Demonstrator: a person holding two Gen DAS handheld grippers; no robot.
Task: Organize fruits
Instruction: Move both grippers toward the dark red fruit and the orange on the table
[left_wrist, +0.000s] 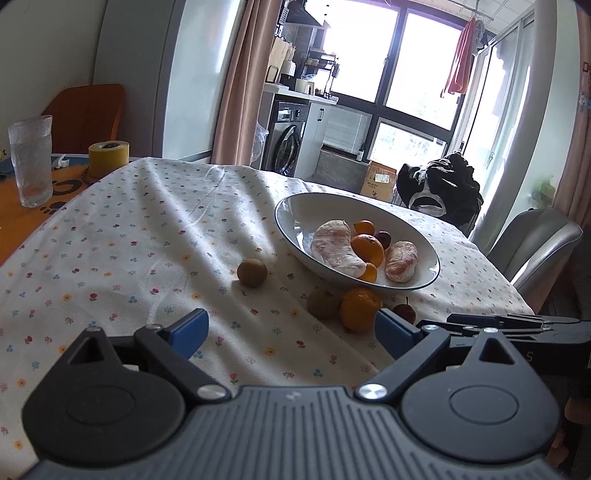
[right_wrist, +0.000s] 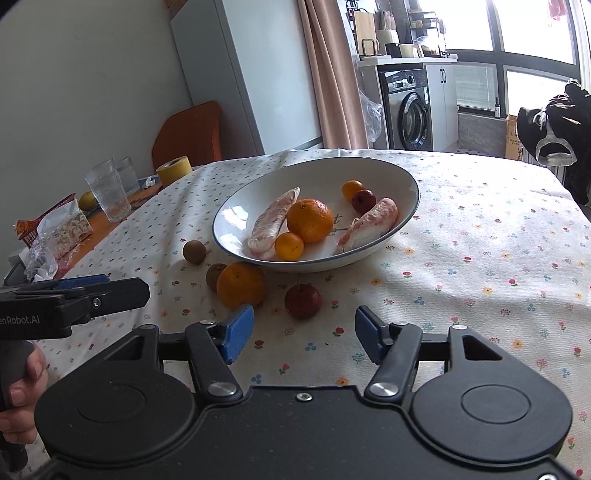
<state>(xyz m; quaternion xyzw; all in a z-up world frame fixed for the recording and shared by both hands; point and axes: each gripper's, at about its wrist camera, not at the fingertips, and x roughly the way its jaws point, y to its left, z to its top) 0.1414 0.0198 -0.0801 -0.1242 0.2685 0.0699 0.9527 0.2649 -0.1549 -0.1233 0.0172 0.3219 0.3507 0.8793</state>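
Fruit lying partly in the white bowl (right_wrist: 402, 177), oranges and wrapped pieces inside, loose orange (right_wrist: 240, 285), red fruit (right_wrist: 302, 301) and two brown fruits (right_wrist: 194, 252) sitting just near of it on the bench (right_wrist: 480, 258), right tool (right_wrist: 303, 338) hovering open near the red fruit, left tool (left_wrist: 291, 330) hovering open, empty.

The table (left_wrist: 110, 258) is viewed low and close from behind each tool; the bowl (left_wrist: 424, 254) (right_wrist: 406, 177) ahead is shared.
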